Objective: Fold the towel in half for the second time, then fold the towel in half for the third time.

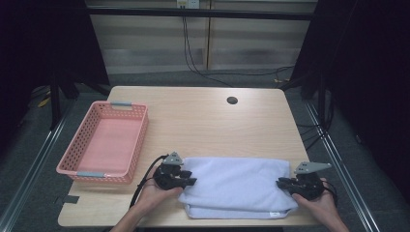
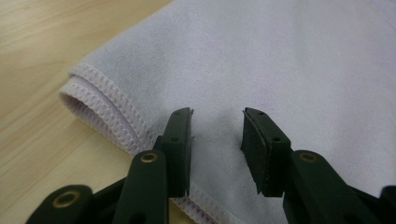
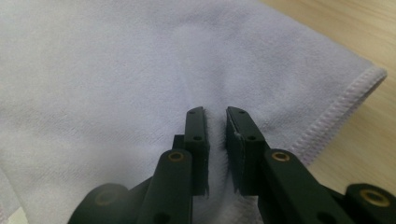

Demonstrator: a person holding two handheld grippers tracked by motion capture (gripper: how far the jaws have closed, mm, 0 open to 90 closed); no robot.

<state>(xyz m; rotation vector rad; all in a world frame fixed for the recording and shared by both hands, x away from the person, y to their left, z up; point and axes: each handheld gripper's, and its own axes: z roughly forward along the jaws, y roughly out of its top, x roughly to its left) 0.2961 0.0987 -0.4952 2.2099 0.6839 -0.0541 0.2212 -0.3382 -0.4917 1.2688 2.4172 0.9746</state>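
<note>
A folded pale lavender towel (image 1: 237,186) lies flat near the front edge of the wooden table (image 1: 203,125). My left gripper (image 1: 193,182) is at the towel's left end, held in a hand. In the left gripper view the left gripper (image 2: 217,116) is open, its jaws apart just above the towel (image 2: 280,60) beside the stitched, layered corner. My right gripper (image 1: 280,182) is at the towel's right end. In the right gripper view the right gripper (image 3: 215,112) has its jaws nearly together, with a raised ridge of the towel (image 3: 93,70) pinched between them.
A pink perforated basket (image 1: 143,130) with nothing in it stands on the table's left side, close to the left gripper. A round cable hole (image 1: 232,100) sits near the far edge. Bare tabletop stretches behind the towel. Cables run over the floor beyond the table.
</note>
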